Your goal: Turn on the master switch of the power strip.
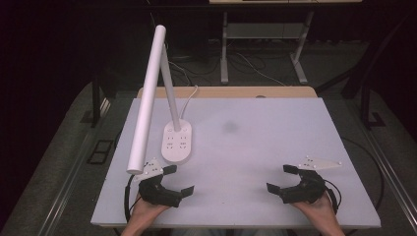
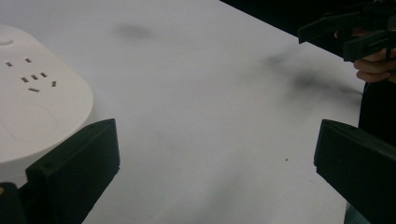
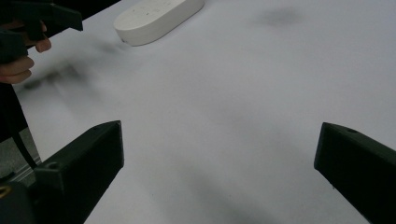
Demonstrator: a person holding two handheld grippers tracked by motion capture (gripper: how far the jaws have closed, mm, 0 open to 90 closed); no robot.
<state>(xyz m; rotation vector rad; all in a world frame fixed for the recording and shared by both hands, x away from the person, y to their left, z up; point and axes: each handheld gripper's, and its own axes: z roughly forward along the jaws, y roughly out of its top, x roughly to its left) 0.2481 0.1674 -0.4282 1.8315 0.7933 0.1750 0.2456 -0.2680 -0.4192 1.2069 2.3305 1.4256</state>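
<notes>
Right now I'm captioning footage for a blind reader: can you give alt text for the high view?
A white desk lamp with sockets in its oval base stands at the left of a white table. Near the front edge, hands hold the left gripper and right gripper, both open and apart.

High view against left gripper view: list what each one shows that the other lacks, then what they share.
High view alone: the lamp's long white tube, its slanted stem, the cord behind the base, the floor and a desk frame beyond.

Left gripper view alone: the base's socket slots close up.

Both: the white lamp base, the white table top, the left gripper and the right gripper, jaws open.
</notes>
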